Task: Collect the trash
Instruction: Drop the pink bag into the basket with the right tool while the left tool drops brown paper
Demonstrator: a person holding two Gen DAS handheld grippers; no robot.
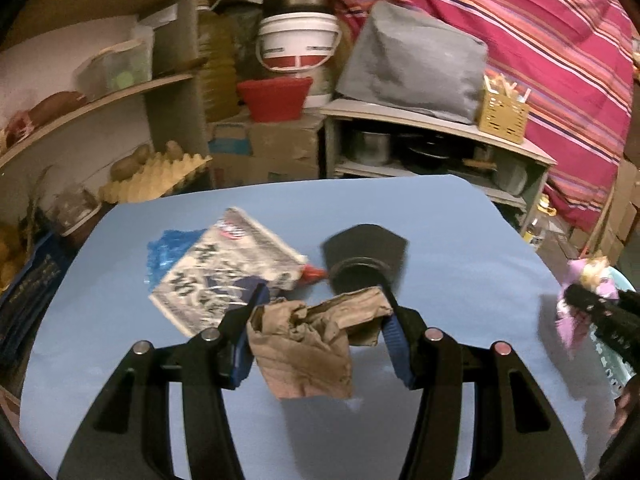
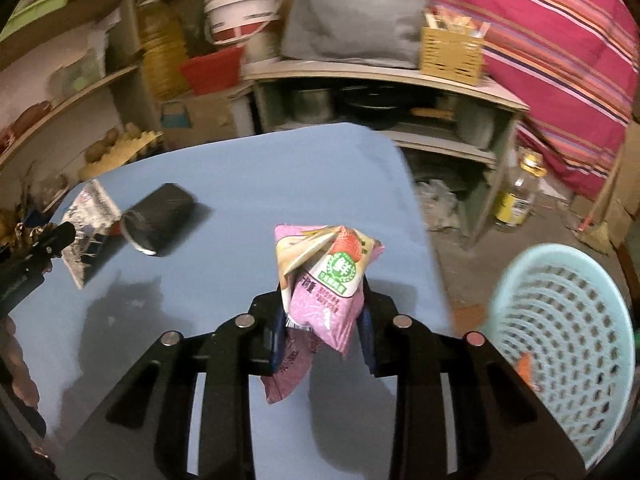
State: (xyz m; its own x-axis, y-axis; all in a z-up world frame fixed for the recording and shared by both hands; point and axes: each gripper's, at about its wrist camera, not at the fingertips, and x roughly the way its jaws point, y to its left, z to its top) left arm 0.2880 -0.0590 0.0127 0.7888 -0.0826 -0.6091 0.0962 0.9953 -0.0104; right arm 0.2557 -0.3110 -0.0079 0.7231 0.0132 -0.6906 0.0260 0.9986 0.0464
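Observation:
My left gripper [image 1: 320, 312] is shut on a crumpled brown paper bag [image 1: 308, 348] and holds it above the blue table [image 1: 460, 264]. My right gripper [image 2: 324, 320] is shut on a pink strawberry snack wrapper [image 2: 324, 284], above the table's right part [image 2: 260, 168]. It also shows at the right edge of the left wrist view [image 1: 600, 312]. On the table lie a silver printed packet [image 1: 224, 276], a blue plastic scrap [image 1: 168, 256], a small red scrap [image 1: 314, 274] and a black cup [image 1: 364, 256] on its side. A light blue perforated basket [image 2: 560, 340] stands on the floor to the right.
Shelves with potatoes and an egg tray [image 1: 156, 176] stand at the left. A low shelf with pots [image 1: 420, 148], a yellow basket [image 1: 502, 114], buckets and cardboard boxes lie behind. A bottle [image 2: 518, 196] stands on the floor beside a striped cloth [image 2: 560, 60].

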